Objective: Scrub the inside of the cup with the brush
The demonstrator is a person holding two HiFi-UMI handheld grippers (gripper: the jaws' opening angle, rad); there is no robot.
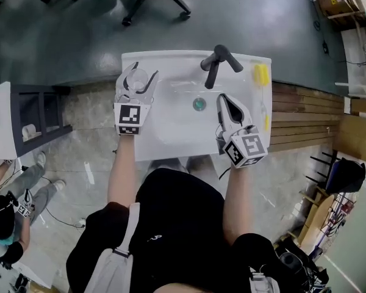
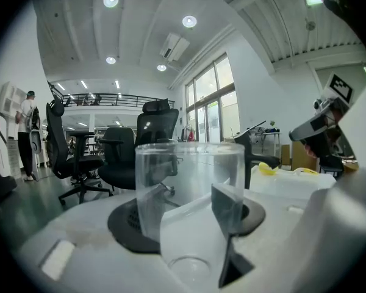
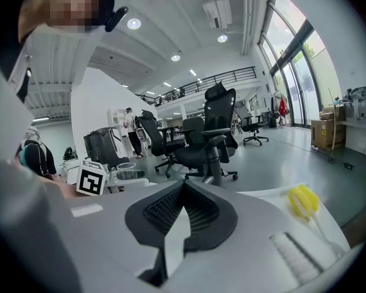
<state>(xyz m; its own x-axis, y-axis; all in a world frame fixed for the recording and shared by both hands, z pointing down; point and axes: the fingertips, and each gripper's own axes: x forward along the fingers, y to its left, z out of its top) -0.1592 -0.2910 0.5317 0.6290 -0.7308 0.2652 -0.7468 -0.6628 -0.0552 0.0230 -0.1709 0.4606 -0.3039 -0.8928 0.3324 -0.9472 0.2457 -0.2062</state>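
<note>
within the left claw (image 1: 141,72), clear cup (image 1: 138,80); square marker (image 1: 129,117) behind

The cup (image 2: 189,182) was clear and colourless. The brush (image 1: 261,73) had a yellow head on a pale handle. The sink (image 1: 171,136) was white, with a black tap (image 1: 218,63) and a teal drain (image 1: 199,104). The left gripper (image 1: 144,72) and right gripper (image 1: 223,97) were white with black jaw pads (their cubes (image 1: 129,119) carried black-and-white square markers). The floor (image 1: 79,35) was dark grey-green.
</note>
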